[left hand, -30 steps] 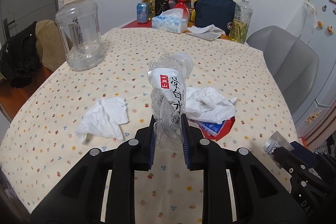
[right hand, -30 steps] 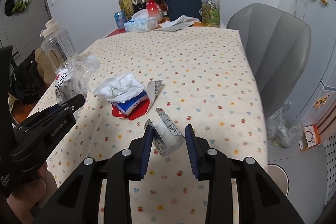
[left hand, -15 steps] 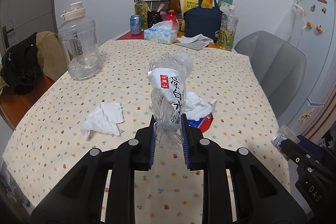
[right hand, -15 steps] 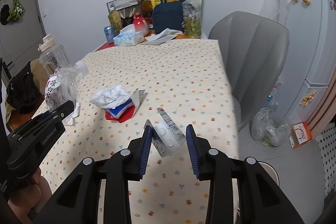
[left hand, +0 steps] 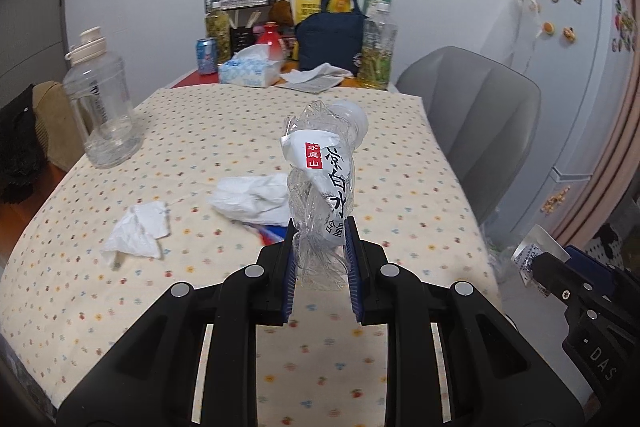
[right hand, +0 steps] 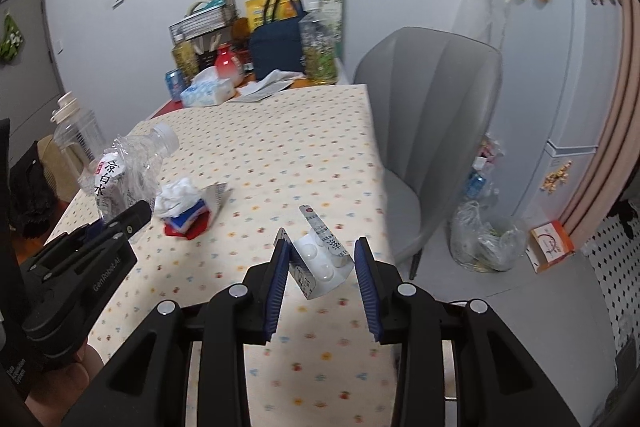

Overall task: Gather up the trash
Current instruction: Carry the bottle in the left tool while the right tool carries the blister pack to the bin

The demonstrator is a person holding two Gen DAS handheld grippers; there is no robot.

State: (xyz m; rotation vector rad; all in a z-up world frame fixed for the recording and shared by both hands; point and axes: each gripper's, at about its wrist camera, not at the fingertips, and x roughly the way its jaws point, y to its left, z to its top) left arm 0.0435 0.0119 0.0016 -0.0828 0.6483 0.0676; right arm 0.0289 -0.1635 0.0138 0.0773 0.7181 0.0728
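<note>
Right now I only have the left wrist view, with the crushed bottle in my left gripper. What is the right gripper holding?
Observer: The right gripper is shut on a folded blister pack, held clear of the table.
Operator: Anywhere to drop this stuff?
Observer: A clear plastic bag sits on the floor, just right of the grey chair.
Operator: Is my bottle hiding anything on the table?
Observer: Yes, a folded printed paper stands against the right side of the tissue heap, behind your bottle.
</note>
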